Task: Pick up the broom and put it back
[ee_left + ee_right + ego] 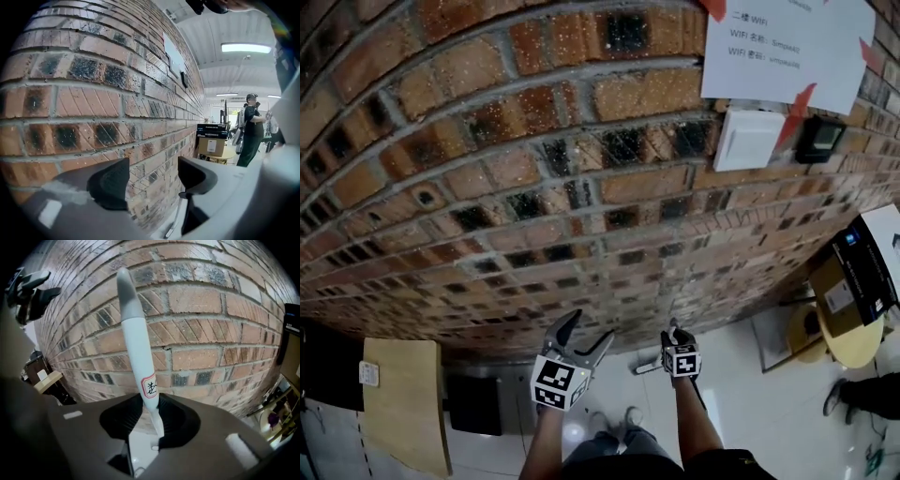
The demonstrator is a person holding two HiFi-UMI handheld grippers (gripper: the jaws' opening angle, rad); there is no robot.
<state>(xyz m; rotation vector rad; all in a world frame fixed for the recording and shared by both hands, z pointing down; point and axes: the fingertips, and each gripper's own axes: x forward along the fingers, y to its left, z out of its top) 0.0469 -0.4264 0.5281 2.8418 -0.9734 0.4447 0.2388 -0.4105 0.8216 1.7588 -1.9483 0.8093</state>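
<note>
Now clamping broom handle (136, 343) fast between right gripper (151, 404) fingers, far below its top end. Holding left gripper (152, 176) spread wide, empty, beside brick wall (93, 103). Could swing or slip in so narrow a pinch, striking wall just beyond fingertips.

brick wall (534, 141), pale glossy floor (741, 375), wooden table (398, 403) at left.

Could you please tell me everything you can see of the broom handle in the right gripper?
The broom handle is a slim white rod, plastic by its look, with a tapered grey tip and a small red-edged label low down. In the right gripper view it stands nearly upright before the brick wall. The right gripper is shut on its thinner part just below the label. Its bristle end is not visible.
</note>
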